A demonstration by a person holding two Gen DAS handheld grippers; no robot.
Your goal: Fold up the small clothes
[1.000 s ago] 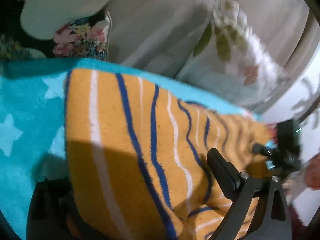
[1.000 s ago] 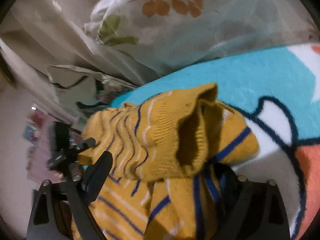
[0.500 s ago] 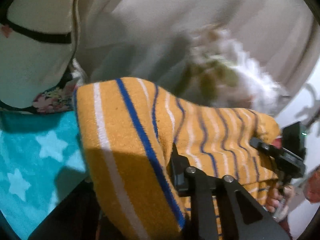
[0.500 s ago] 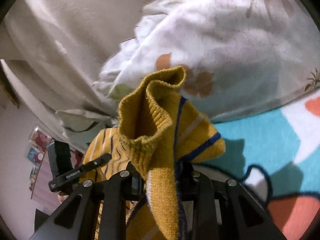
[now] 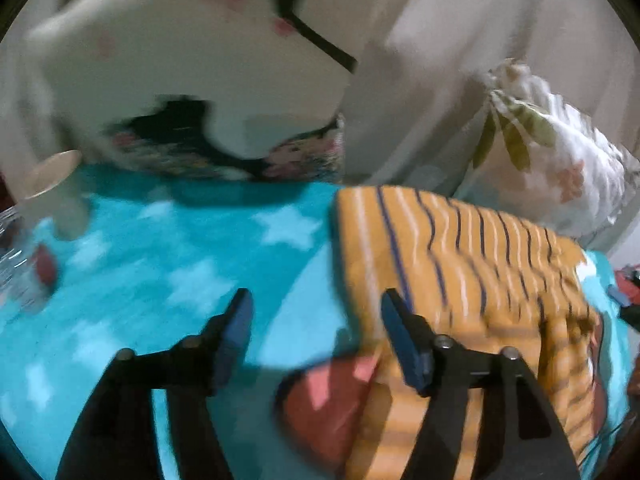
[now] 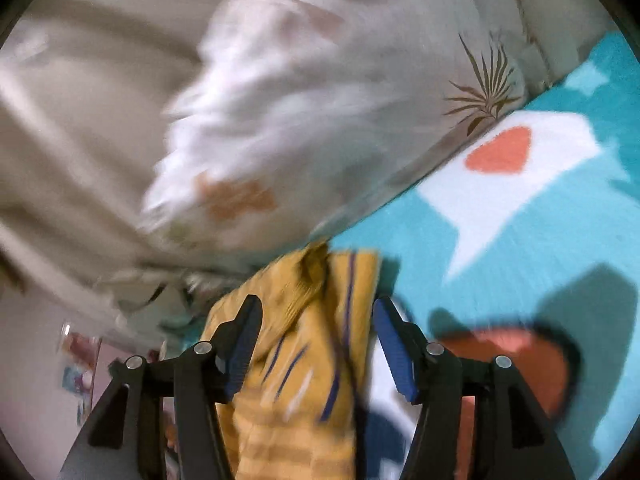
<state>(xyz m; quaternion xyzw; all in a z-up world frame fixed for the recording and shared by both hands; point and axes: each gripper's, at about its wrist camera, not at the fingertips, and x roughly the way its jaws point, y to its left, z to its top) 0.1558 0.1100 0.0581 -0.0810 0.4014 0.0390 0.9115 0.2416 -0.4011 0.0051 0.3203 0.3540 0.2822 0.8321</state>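
Observation:
A mustard-yellow knitted garment with blue and white stripes (image 5: 460, 264) lies folded on the turquoise blanket (image 5: 168, 272). My left gripper (image 5: 316, 312) is open and empty, just left of the garment's near edge; its right finger overlaps that edge. In the right wrist view the same garment (image 6: 304, 336) lies between and below the open fingers of my right gripper (image 6: 316, 320), which does not pinch it. Both views are motion-blurred.
White leaf-print pillows (image 6: 320, 92) and a cream cushion with black trim (image 5: 192, 64) line the far edge of the bed. A beige curtain (image 5: 460, 40) hangs behind. A paper cup (image 5: 52, 176) stands at the far left. The blanket has white and coral patches (image 6: 500, 152).
Both grippers have opened and let go of the garment, which was held up and now lies folded on the blanket. Both grippers have drawn back from it.

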